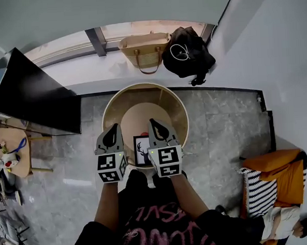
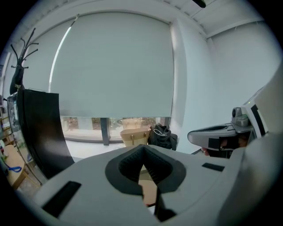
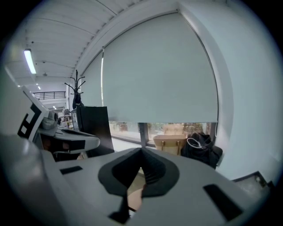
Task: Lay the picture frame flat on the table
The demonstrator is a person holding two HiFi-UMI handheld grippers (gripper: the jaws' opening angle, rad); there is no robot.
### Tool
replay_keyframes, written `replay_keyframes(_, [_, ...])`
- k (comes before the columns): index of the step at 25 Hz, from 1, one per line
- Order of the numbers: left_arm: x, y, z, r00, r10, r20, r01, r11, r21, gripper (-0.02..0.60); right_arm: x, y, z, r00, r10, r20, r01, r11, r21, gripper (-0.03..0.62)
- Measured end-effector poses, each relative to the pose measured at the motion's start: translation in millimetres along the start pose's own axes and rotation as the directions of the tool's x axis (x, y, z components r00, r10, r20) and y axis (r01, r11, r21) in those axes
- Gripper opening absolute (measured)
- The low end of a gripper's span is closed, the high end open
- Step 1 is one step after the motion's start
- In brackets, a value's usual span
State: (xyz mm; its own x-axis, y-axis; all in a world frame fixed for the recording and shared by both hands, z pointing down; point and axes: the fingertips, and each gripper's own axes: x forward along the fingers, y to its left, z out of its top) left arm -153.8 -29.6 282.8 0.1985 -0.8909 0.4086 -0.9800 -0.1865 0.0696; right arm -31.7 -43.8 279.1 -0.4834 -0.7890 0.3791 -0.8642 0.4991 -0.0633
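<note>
The small black-edged frame [image 1: 141,150] seems to stand near the front edge of the round wooden table [image 1: 179,108], between the left gripper [image 1: 114,128] and the right gripper [image 1: 154,122]. Both have their jaws pressed together, empty. The frame looks light, stiff and probably glazed, so fragile; pinch its top edge.

From where I stand, the far and middle parts of the round table [image 1: 141,91] lie open, reachable from either side. At the table's near edge sits the picture frame [image 1: 142,150], with the left gripper [image 1: 114,128] and right gripper [image 1: 153,122] close on either side, jaws together, leaving only narrow gaps. Left of the table a tall black panel [image 1: 32,95] hems in that side. Beyond the table, well apart, rest a woven tote bag [image 1: 145,50] and a black bag [image 1: 188,52].
</note>
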Motion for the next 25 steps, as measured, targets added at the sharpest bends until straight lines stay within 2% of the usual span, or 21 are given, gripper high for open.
replay_keyframes(9, [-14.9, -8.3, 45.0, 0.996, -0.009, 0.093, 0.004, 0.999, 0.049, 0.009, -20.6, -9.7, 44.9, 0.995, -0.020, 0.098, 0.025, 0.999, -0.044, 0.020])
replay_keyframes(14, [-25.3, -13.5, 76.3, 0.988, -0.014, 0.155, 0.003, 0.998, 0.069, 0.009, -36.0, -19.6, 71.7, 0.986, -0.040, 0.162, 0.054, 0.995, -0.084, 0.020])
replay_keyframes(25, [-38.9, -20.9, 118.2, 0.971, -0.012, 0.240, -0.012, 0.995, 0.099, 0.009, -54.1, -32.9, 110.5, 0.968, -0.052, 0.246, 0.081, 0.991, -0.110, 0.020])
